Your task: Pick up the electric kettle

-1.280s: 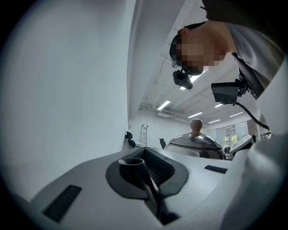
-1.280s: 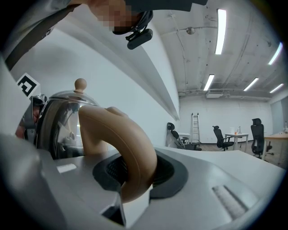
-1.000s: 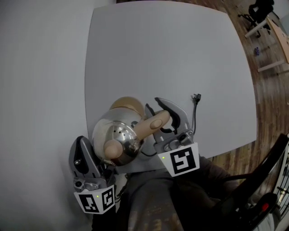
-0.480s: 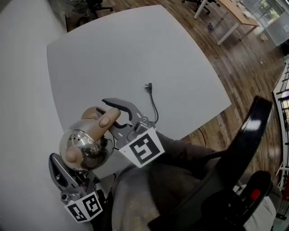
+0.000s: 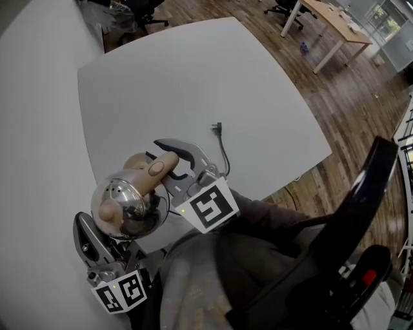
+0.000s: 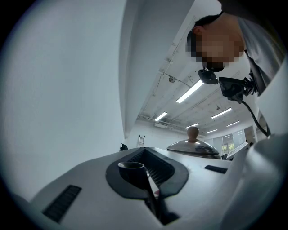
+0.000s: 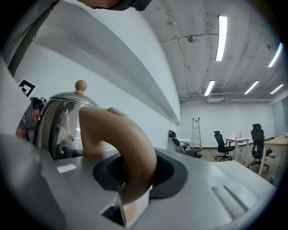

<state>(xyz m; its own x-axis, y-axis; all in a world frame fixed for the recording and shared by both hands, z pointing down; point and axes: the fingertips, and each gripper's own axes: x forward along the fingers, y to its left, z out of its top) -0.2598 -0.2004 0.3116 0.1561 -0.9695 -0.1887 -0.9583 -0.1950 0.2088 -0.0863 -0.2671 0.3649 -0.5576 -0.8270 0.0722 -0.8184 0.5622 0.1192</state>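
The electric kettle is a polished steel dome with a tan knob and a tan handle. It is at the near edge of the white table. My right gripper is shut on the handle, which fills the gap between its jaws in the right gripper view as the handle beside the steel body. My left gripper sits below and left of the kettle, shut and empty. In the left gripper view that gripper points past the kettle lid.
A black power cord ending in a plug lies on the table beyond my right gripper. A tan round part shows behind the kettle. A black office chair stands at the right on wooden floor, with a desk farther off.
The head view has swung, so the table now lies slanted across the picture. The right gripper's hold on the kettle handle is unchanged, and the left gripper stays shut beside the kettle.
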